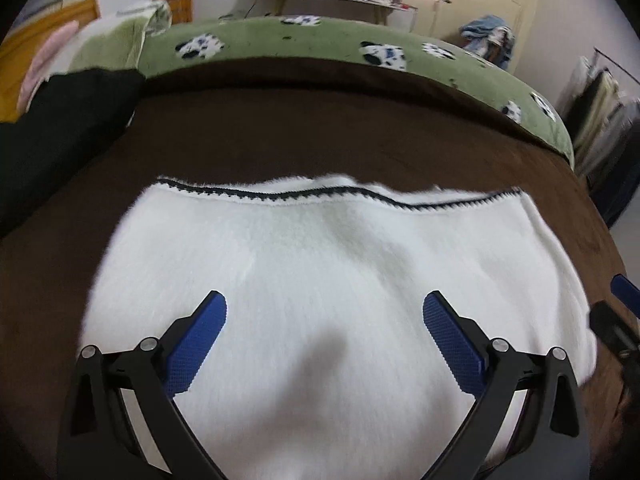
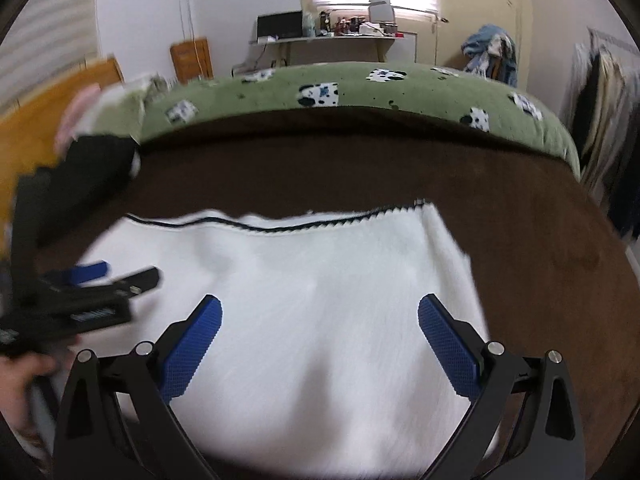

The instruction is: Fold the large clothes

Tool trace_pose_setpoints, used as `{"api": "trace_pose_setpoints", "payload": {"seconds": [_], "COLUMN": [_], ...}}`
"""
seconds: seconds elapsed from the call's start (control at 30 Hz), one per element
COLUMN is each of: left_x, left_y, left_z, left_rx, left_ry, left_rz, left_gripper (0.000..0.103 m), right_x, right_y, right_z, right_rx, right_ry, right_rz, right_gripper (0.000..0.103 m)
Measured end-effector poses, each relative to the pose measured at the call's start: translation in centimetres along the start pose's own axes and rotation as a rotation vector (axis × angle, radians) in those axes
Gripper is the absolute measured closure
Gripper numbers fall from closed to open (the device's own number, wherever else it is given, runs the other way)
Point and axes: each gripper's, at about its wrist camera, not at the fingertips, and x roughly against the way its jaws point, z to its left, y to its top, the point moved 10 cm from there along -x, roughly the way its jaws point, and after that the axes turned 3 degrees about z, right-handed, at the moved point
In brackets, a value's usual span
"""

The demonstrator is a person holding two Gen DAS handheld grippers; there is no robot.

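Both grippers spread wide, nothing pinched. Left gripper (image 1: 325, 344) and right gripper (image 2: 319, 346) hover over the fluffy white garment w/ dark zigzag trim (image 1: 320, 264), lying flat on the brown fleece blanket (image 1: 320, 132) directly under and ahead. Black cloth bundle (image 1: 60, 136) front-left; green cow-print bedcover (image 2: 360, 88) beyond; cluttered desk (image 2: 332, 40) far back.

Fluffy white knit garment (image 1: 320, 264); matt brown velvety cover (image 1: 304, 140); green fleecy blanket (image 2: 360, 92)
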Motion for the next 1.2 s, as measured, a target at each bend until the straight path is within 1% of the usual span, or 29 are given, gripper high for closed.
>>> {"api": "trace_pose_setpoints", "payload": {"seconds": [0.13,0.2,0.3,0.33,0.47,0.53,0.63,0.73,0.8,0.83,0.9,0.97,1.07,1.2], "left_x": [1.3,1.1,0.5,0.0,-2.0,-2.5,-2.7,-2.7,-2.6,-2.6,-2.6,-2.6,-2.7,-2.7], "left_y": [-1.8,-2.8,-4.0,-4.4,-6.3,-6.8,-7.1,-7.2,-7.2,-7.2,-7.1,-7.2,-7.1,-7.1], "left_z": [-0.2,-0.3,-0.4,-0.3,0.2,0.3,0.3,0.3,0.4,0.4,0.3,0.3,0.3,0.2], "left_rx": [-0.026,-0.034,-0.058,-0.068,-0.074,-0.097,-0.099,-0.092,-0.084,-0.083,-0.089,-0.09,-0.09,-0.091], "left_ry": [0.019,0.023,0.041,0.059,0.083,0.091,0.107,0.118,0.114,0.112,0.106,0.1,0.1,0.1], "left_rz": [-0.006,0.009,0.025,0.033,0.078,0.053,0.001,-0.031,-0.045,-0.046,-0.042,-0.04,-0.036,-0.034], "left_gripper": [0.007,0.007,0.007,0.007,0.006,0.005,0.005,0.005,0.005,0.005,0.005,0.005,0.005,0.005], "right_x": [2.8,3.4,3.5,3.3,2.8,2.8,2.4,1.7,0.9,0.6,-0.4,-1.2,-2.2,-4.5], "right_y": [-2.7,-4.1,-6.6,-7.4,-9.3,-10.2,-11.6,-12.7,-13.1,-13.1,-13.2,-12.9,-11.6,-9.5], "right_z": [-0.7,-1.3,-2.6,-3.0,-4.9,-6.0,-7.8,-9.3,-9.9,-10.0,-10.3,-10.4,-10.5,-10.8], "right_rx": [-0.064,-0.1,-0.182,-0.194,-0.251,-0.305,-0.405,-0.513,-0.563,-0.572,-0.587,-0.589,-0.591,-0.623], "right_ry": [0.075,0.089,0.127,0.13,0.129,0.134,0.154,0.192,0.21,0.218,0.221,0.222,0.231,0.253], "right_rz": [-0.007,0.003,0.034,0.046,0.062,0.064,0.071,0.073,0.078,0.08,0.086,0.083,0.074,0.076], "right_gripper": [0.006,0.006,0.006,0.006,0.006,0.006,0.006,0.006,0.006,0.006,0.01,0.01,0.01,0.017]}}
